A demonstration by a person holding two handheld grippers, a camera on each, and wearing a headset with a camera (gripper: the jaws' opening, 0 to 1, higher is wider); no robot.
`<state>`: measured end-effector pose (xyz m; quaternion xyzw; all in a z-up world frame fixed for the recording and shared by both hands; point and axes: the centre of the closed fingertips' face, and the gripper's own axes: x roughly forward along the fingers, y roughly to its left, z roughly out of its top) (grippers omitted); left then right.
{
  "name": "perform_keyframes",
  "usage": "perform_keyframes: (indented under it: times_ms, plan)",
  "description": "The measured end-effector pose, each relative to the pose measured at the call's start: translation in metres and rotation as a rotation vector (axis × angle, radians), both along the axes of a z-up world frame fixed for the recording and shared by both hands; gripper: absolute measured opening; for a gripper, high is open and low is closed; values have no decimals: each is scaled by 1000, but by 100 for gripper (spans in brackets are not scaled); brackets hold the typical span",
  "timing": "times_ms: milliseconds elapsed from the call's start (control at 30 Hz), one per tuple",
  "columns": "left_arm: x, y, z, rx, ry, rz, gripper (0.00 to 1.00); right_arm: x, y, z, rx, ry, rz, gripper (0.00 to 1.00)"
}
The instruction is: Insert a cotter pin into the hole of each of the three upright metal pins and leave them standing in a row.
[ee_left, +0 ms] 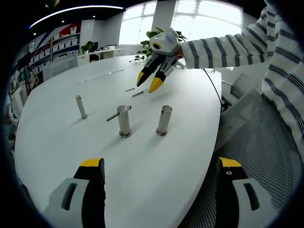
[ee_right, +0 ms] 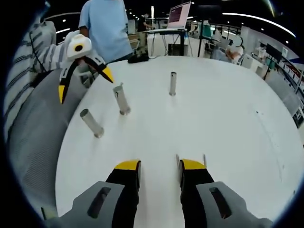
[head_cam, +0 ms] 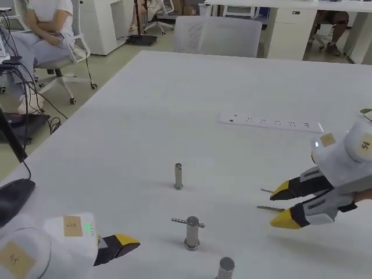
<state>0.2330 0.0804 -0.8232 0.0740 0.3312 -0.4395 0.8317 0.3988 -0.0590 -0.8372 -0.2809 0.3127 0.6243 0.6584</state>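
Three upright metal pins stand in a row on the white table. The far pin (head_cam: pixel 178 175) and the near pin (head_cam: pixel 225 268) are bare. The middle pin (head_cam: pixel 192 232) has a cotter pin (head_cam: pixel 187 221) through its hole. Two loose cotter pins (head_cam: pixel 267 190) (head_cam: pixel 270 208) lie flat just ahead of my right gripper (head_cam: pixel 284 204), which hovers open at the right with nothing between its fingers. My left gripper (ee_left: pixel 160 164) is open and holds nothing, close to the table's near edge, facing the middle pin (ee_left: pixel 124 121) and near pin (ee_left: pixel 164 120). The same gripper (head_cam: pixel 116 247) sits at bottom left.
A white power strip (head_cam: pixel 270 122) lies on the table beyond the right gripper. A grey chair (head_cam: pixel 218 35) stands at the far edge. A person sits on an office chair (head_cam: pixel 46 35) at the left, with cables on the floor.
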Motion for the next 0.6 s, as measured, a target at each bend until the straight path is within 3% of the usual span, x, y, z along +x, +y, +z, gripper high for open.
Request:
perform_keyframes:
  times_ms: [600]
  plan:
    - [0, 3, 0, -2, 4, 13, 97, 11, -13, -20, -125, 59, -2, 28]
